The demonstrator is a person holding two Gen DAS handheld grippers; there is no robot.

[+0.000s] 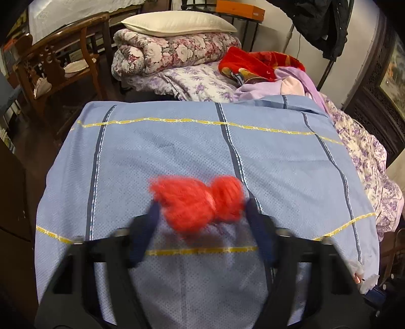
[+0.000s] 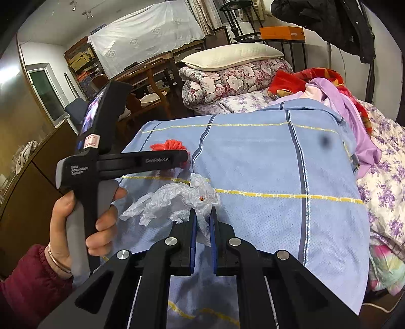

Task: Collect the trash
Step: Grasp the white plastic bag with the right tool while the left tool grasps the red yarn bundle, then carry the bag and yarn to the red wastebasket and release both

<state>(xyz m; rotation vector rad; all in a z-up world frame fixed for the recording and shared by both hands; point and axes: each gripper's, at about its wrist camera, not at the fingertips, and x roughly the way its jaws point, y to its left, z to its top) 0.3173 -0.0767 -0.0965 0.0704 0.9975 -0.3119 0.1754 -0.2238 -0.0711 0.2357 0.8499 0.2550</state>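
A bundle of red yarn point(image 1: 197, 200) lies blurred on the blue checked cloth point(image 1: 177, 141), between the wide-apart fingers of my left gripper point(image 1: 201, 206), which is open around it. In the right wrist view the left gripper point(image 2: 186, 158) reaches from the left over the red yarn point(image 2: 169, 145). My right gripper point(image 2: 202, 212) is shut on a crumpled clear plastic bag point(image 2: 172, 200) and holds it just above the cloth point(image 2: 265, 162).
Folded floral quilts point(image 1: 174, 50) with a pillow point(image 1: 177, 24) are stacked behind. Red and purple blankets point(image 1: 265, 70) lie at the back right. A wooden chair point(image 1: 58, 65) stands on the left. A dark coat point(image 2: 326, 22) hangs at the upper right.
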